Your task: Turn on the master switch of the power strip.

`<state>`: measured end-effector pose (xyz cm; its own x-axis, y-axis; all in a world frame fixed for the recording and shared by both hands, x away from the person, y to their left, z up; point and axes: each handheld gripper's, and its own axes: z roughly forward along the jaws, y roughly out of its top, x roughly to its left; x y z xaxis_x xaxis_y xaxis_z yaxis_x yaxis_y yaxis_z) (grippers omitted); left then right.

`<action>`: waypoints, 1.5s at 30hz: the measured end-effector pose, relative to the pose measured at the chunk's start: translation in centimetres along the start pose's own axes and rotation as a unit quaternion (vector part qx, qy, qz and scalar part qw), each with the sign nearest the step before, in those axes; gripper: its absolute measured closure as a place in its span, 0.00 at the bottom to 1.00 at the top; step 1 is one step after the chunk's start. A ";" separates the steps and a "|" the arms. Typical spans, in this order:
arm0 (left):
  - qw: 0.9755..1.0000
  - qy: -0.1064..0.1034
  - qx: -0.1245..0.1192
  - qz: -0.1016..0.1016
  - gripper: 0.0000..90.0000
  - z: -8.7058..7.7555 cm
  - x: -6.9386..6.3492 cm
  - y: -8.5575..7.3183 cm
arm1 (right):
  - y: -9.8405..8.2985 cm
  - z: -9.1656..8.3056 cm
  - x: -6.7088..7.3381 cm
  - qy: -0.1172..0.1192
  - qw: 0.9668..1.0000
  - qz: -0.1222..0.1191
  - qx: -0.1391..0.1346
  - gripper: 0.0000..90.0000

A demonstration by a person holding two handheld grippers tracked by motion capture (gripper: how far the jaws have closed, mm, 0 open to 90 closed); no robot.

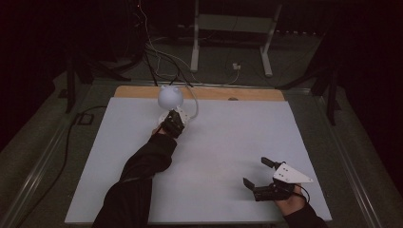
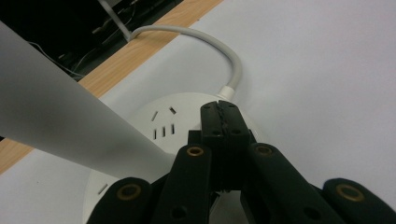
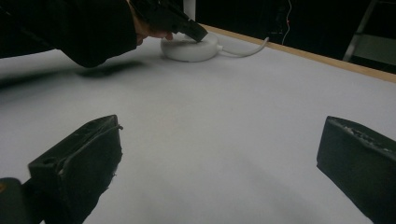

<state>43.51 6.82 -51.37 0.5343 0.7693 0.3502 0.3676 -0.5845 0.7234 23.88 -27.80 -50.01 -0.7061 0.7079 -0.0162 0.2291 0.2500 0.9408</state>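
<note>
The left arm, in a dark sleeve, reaches diagonally from the near edge toward the far edge of the worktop, its hand wrapped around the left gripper. That gripper's jaws are pressed together — no gap between them in the left gripper view. The right hand sits low by the near right corner, holding the right gripper level, its jaws spread wide apart — pointing leftward.
</note>
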 end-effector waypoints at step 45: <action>0.998 -0.022 0.054 0.033 1.00 0.3 0.2 1.1 | 0.0 0.1 0.3 0.008 1.000 -0.004 0.004 0.00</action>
<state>44.24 6.30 -50.66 0.5922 0.7177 0.3663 0.4094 -0.6595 0.6304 23.71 -27.51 -50.08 -0.7190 0.6948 -0.0174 0.2294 0.2608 0.9378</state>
